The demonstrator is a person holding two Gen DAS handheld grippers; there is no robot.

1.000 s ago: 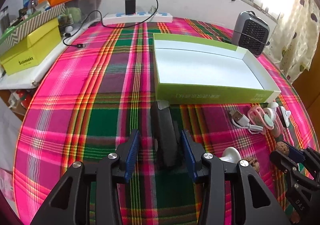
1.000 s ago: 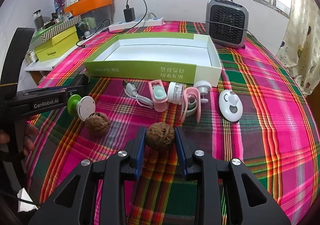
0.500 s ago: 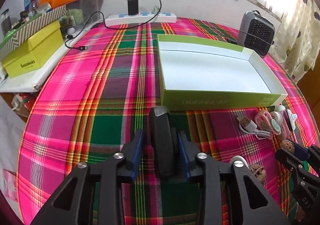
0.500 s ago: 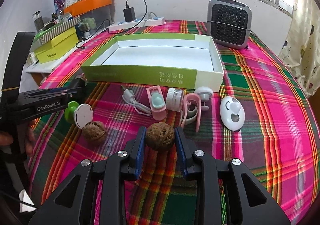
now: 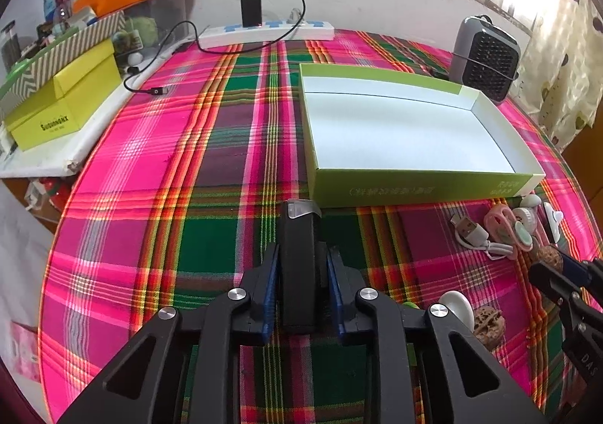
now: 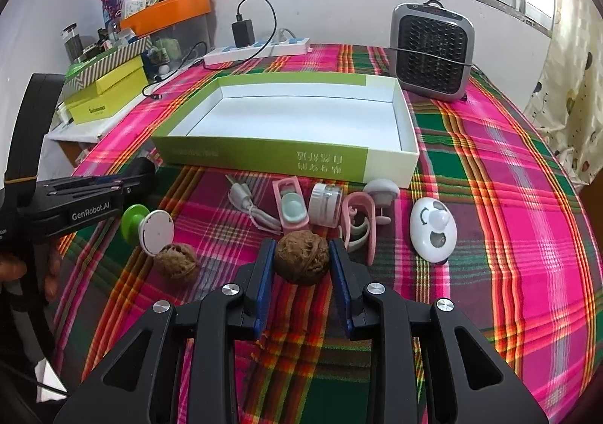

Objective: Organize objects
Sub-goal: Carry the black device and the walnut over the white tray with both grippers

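A black oblong device (image 5: 299, 273) lies on the plaid cloth (image 5: 188, 198) at six o'clock of the green box (image 5: 414, 190); the left gripper (image 5: 301, 288) is closing on it, pads touching its sides. Only the right wrist view shows the walnut (image 6: 300, 261) clamped in the right gripper (image 6: 301, 269), angled downward.

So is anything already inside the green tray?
No, the green tray shows only its bare white floor; the small items lie on the cloth in front of it.
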